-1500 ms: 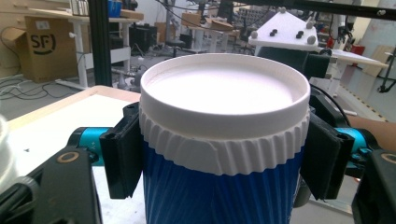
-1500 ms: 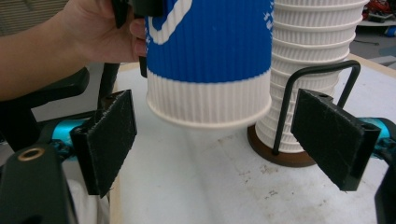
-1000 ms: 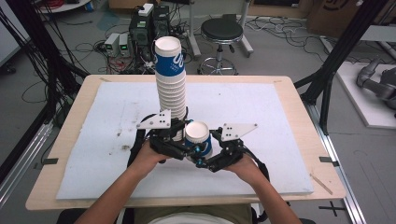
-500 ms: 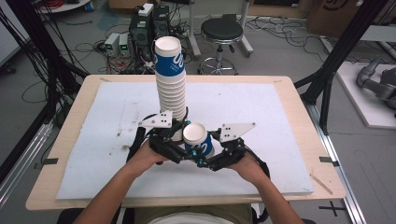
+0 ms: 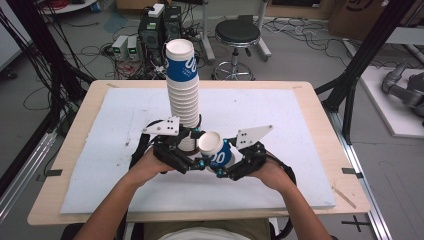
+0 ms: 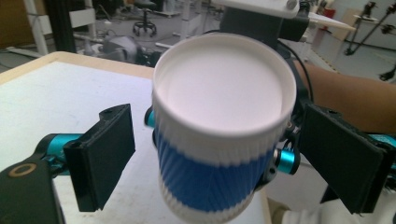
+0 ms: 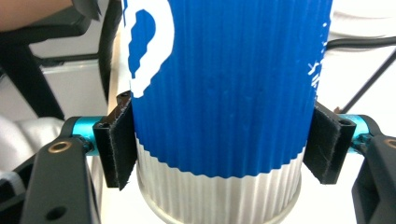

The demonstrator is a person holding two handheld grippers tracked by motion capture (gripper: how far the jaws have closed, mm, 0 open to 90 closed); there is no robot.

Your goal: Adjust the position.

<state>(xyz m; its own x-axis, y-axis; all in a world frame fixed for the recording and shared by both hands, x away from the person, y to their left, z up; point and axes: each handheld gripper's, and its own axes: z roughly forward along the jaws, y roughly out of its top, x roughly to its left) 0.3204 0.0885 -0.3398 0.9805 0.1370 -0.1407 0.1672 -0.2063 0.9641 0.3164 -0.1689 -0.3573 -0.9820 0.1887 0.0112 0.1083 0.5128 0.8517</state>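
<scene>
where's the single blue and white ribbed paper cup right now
In the high view the single blue and white ribbed paper cup sits tilted near the table's front centre, clamped by the right gripper, just right of the tall cup stack.

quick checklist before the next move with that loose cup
1. Right claw clamped on the single cup, pads on both sides: ok.
2. Left claw has just opened, pads clear of the cup: ok.
3. Cup undented in the grip: ok.
4. Tall cup stack upright on the white board: ok.
5. Cup clear of the stack's base: cannot tell.
</scene>
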